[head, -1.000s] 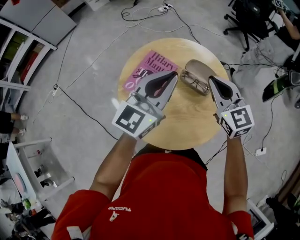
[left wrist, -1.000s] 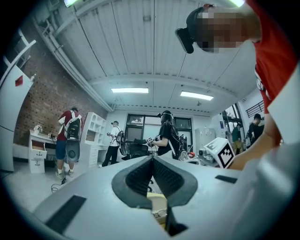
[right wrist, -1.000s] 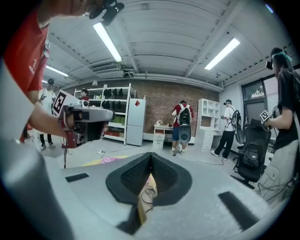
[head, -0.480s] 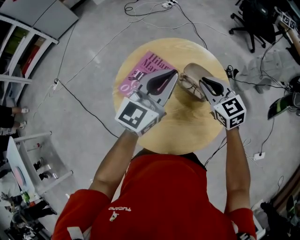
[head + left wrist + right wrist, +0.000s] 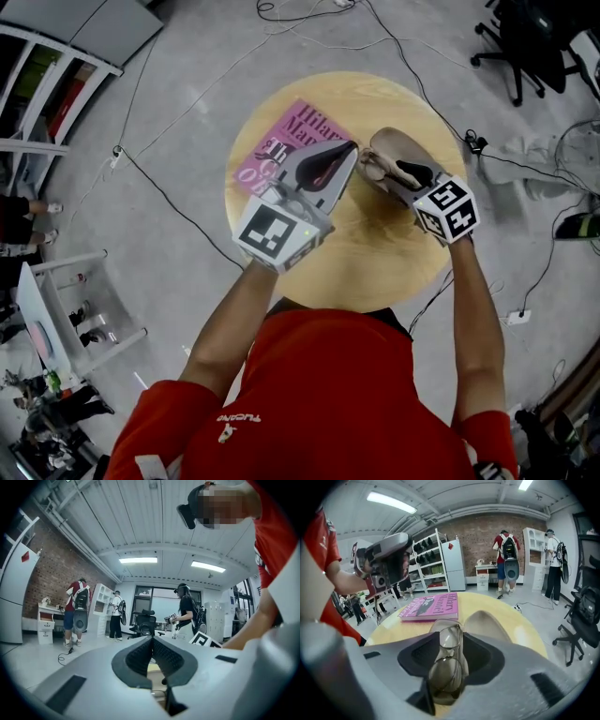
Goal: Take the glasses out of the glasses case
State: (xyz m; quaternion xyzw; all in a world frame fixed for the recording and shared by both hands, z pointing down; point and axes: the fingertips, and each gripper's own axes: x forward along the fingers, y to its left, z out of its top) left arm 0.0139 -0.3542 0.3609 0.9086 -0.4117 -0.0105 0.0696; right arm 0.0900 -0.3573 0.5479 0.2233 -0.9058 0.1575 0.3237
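The beige glasses case (image 5: 401, 146) lies open on the round wooden table (image 5: 375, 253), its lid (image 5: 487, 624) behind the glasses. The thin-rimmed glasses (image 5: 448, 654) sit in it, lenses stacked along my line of sight. My right gripper (image 5: 397, 170) tilts down onto the case. Its jaws are opening, with the glasses (image 5: 372, 167) between them and a gap at each pad. My left gripper (image 5: 348, 149) hovers level over the table beside the case. In the left gripper view its (image 5: 152, 641) pads meet with nothing between them.
A pink book (image 5: 281, 145) lies on the table's left part, also shown in the right gripper view (image 5: 432, 606). Cables run over the grey floor (image 5: 187, 84) around the table. Office chairs (image 5: 525, 47), shelves and several people stand farther off.
My right gripper has come down and in from the table's right side onto the case, and its shut jaws have spread around the glasses. The left gripper has sunk a little.
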